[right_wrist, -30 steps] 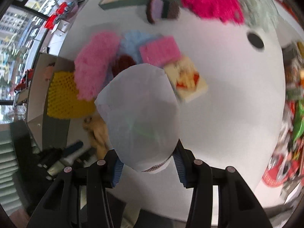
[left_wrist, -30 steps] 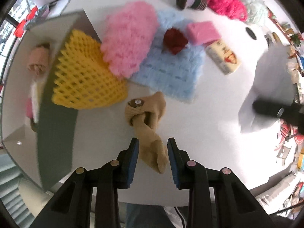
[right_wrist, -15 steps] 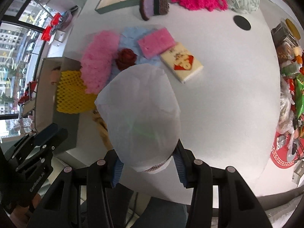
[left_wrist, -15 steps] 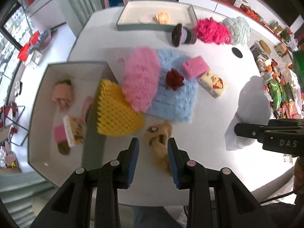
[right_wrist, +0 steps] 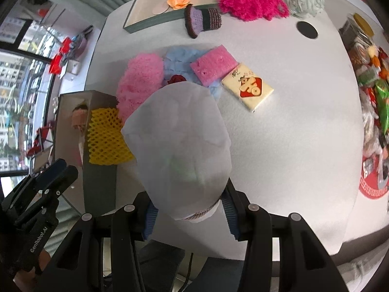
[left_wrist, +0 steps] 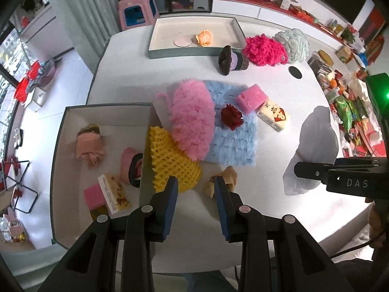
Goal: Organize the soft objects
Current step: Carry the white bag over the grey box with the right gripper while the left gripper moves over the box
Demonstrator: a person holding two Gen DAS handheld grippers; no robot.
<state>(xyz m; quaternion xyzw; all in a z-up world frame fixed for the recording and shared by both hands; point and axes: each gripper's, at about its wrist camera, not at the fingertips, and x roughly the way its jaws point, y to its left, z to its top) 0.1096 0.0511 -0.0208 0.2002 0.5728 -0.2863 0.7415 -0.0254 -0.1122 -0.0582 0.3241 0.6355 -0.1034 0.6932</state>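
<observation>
Soft things crowd the desk (left_wrist: 279, 175), and the one in hand is a white pouch (right_wrist: 180, 146), pinched at its tied neck by the right tool (right_wrist: 188, 215), whose jaws are closed on it. It stands up in front of that camera, held above the desk and well to the right of the near tray (left_wrist: 58, 160).

The left tool (left_wrist: 195, 189) is empty, its jaws parted a moderate way and raised above the desk. Just past its fingertips lies a tan sock (left_wrist: 225, 180), partly hidden behind the right finger, its long axis seeming to run roughly toward the tool. Touching that tray's right wall is a yellow foam net (left_wrist: 170, 163), partly under a pink fluffy mitt (left_wrist: 192, 119) that overlaps a blue cloth (left_wrist: 233, 141). On the cloth sit a dark red flower (left_wrist: 232, 116) and a pink sponge (left_wrist: 250, 96); a tissue pack (left_wrist: 273, 114) lies beside it.

The pouch appears meant for a tray. The near tray lies left of the right tool, across the left tool's space, so the sock is the left tool's nearer pick, while the pouch would have to cross over.
</observation>
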